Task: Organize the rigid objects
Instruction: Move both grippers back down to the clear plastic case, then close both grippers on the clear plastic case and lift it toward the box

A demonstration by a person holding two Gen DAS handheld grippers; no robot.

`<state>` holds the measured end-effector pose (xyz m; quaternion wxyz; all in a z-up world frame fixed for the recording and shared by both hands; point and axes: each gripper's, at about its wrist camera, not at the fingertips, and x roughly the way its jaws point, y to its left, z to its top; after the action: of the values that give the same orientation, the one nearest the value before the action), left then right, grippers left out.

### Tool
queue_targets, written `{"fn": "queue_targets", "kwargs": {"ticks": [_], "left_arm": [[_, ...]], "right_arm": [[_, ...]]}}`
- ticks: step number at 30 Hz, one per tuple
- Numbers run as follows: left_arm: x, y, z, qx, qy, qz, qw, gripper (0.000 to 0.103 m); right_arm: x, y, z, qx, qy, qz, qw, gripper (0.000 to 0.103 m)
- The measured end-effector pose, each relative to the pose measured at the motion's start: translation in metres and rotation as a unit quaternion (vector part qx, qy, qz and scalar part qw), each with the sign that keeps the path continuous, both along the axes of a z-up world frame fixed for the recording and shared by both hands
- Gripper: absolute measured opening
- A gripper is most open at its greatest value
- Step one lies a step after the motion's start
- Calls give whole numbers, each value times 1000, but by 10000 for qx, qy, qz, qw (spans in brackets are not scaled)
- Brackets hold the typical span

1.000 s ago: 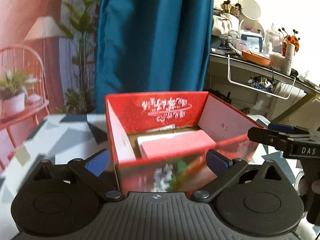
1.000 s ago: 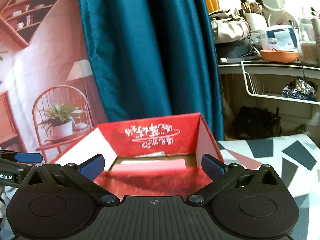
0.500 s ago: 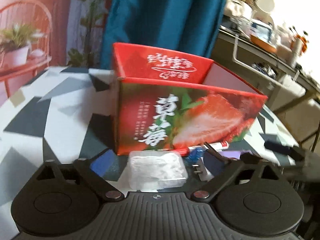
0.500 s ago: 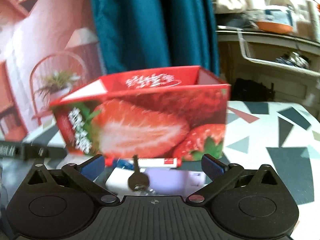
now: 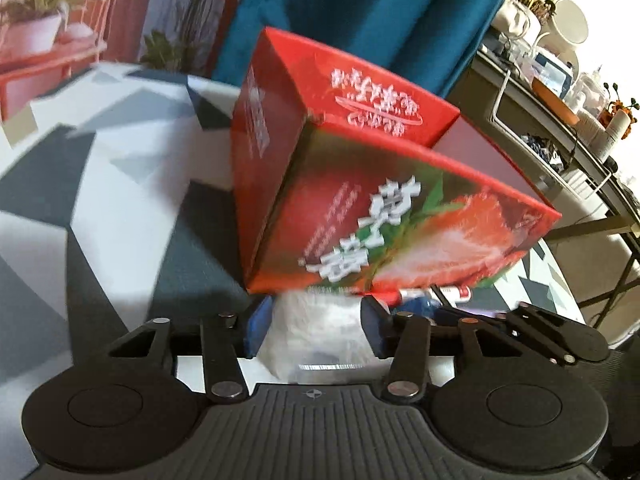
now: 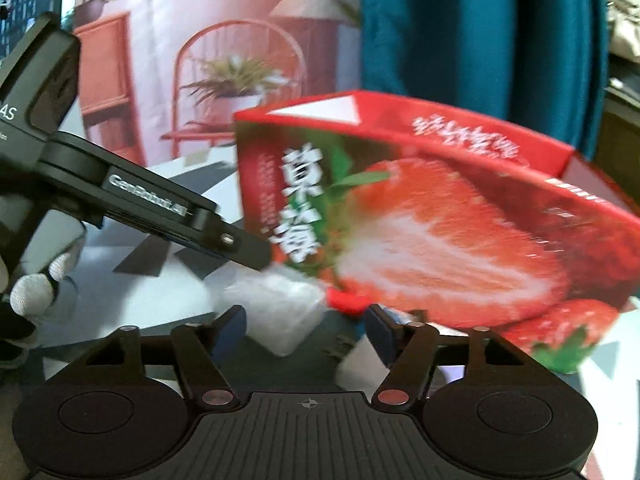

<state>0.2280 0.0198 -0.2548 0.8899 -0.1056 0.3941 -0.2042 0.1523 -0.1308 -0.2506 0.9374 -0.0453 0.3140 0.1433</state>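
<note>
A red strawberry-print box (image 5: 400, 208) (image 6: 440, 240) with an open top stands on the patterned table (image 5: 100, 184). In front of it lies a clear plastic box (image 5: 320, 328) (image 6: 276, 304) with white contents. My left gripper (image 5: 316, 324) is closing on this box, and both blue pads touch its sides. The right wrist view shows one left finger (image 6: 240, 244) reaching the same box. My right gripper (image 6: 304, 332) is closing too, low before the red box. Its pads press on nothing, with the clear box's corner and a white card (image 6: 360, 364) between them.
A red-and-white pen (image 5: 448, 292) and a blue item (image 5: 416, 304) lie at the red box's foot. A gloved hand (image 6: 32, 292) holds the left tool. A teal curtain (image 5: 360, 20) hangs behind. A cluttered shelf (image 5: 560, 92) stands at the right.
Both grippers sank from above the red box's open top to its front foot and rolled. The left jaws narrowed onto the clear plastic box. The right jaws narrowed partway.
</note>
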Motion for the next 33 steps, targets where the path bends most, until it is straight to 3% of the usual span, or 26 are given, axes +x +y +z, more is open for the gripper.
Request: {"fn": "queue_targets", "kwargs": {"ticks": [5,20,26,33], "left_arm": [[-3,-8,-9,39,89,-238,9997,36],[-5,-12,-10,83,32,-191,9998,39],[-18,-13,-7,236,-53,-236,9994,39],[-43,-16,-4,465,-145,-402,9980,44]], "right_arm": [[6,9,-7,-67,252,139,9996,56],[19,20,-13,-466,311,80,9984,60],[6,22,-12,-352,320,-23,9989,48],[-17,24,-5,-403,388,113,9984,43]]}}
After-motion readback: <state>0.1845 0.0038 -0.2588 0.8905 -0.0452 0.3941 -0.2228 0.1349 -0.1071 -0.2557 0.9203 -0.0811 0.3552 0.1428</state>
